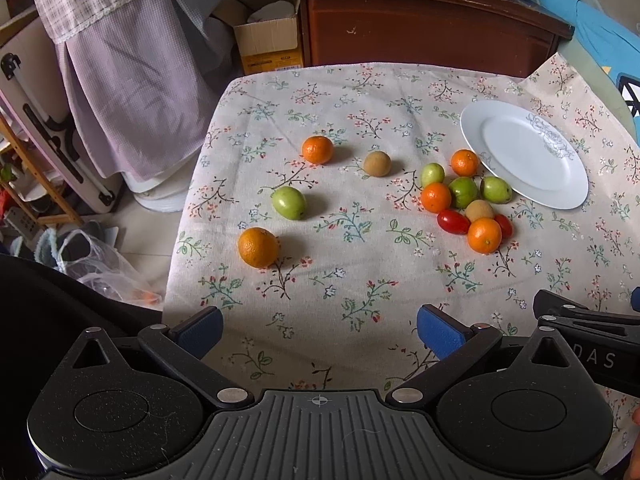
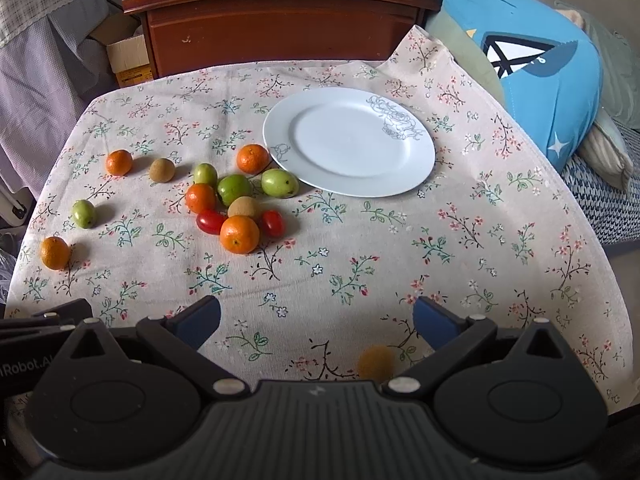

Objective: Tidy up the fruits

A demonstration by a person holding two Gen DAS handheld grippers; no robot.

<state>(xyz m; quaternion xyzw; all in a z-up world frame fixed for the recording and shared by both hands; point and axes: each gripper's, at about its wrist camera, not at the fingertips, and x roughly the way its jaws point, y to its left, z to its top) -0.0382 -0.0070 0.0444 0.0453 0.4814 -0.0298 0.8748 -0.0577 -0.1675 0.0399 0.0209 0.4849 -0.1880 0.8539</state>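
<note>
Five oranges [image 2: 239, 234] and four green fruits [image 2: 279, 183] lie out. Three brown fruits [image 2: 162, 169], two red tomatoes [image 2: 210, 221], one plate [image 2: 416, 168].

A dark wooden cabinet [image 2: 280, 24] stands behind the floral-clothed table [image 2: 360, 272], a cardboard box [image 1: 268, 42] beside it.

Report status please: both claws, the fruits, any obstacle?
Left claw open, empty; right claw open, empty. Fruits on tablecloth, plate bare. No obstacle.

The round white plate [image 2: 348, 184] has a grey flower drawing. The cloth [image 2: 400, 248] is pale with little red, green and blue flowers. Fruits are orange [image 1: 258, 247], green [image 1: 289, 202], brown [image 1: 377, 163] and red [image 1: 453, 222].
</note>
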